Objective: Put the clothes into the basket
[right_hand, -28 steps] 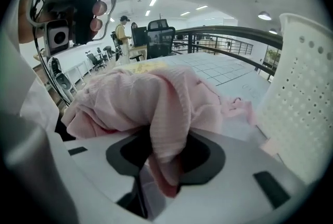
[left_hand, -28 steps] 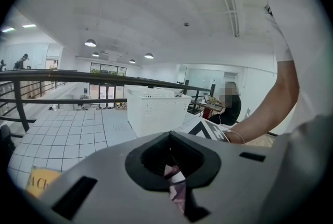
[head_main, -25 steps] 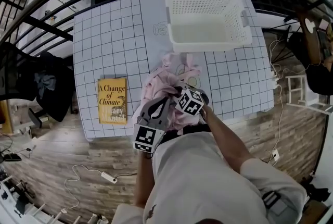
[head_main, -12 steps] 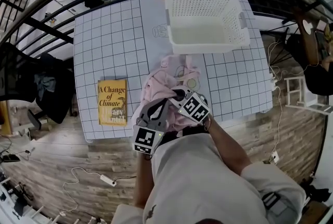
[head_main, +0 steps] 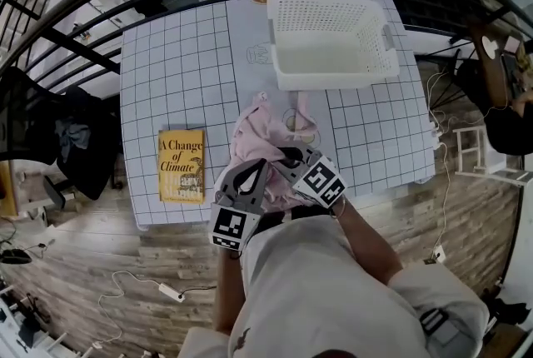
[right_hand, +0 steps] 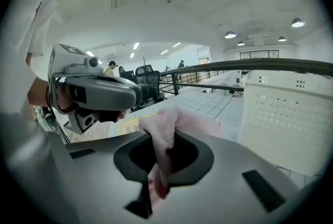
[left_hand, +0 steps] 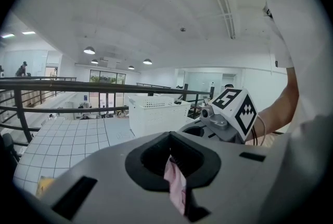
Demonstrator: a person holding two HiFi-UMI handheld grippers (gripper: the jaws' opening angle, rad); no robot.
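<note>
Your left gripper (left_hand: pixel 177 186) has its jaws closed on a fold of the pink garment (head_main: pixel 268 127); a strip of the cloth hangs pinched between them. Your right gripper (right_hand: pixel 156 176) is clamped narrow on another bunch of the same garment, which drapes out over its jaws. The white basket (head_main: pixel 329 80) stands at the far edge of the checked table (head_main: pixel 175 57). The garment lies heaped on your side of the basket, near it but outside it. Both grippers grip the end of the heap farthest from the basket, side by side. A yellow book (head_main: pixel 181 165) lies well to the basket's left, towards you.
</note>
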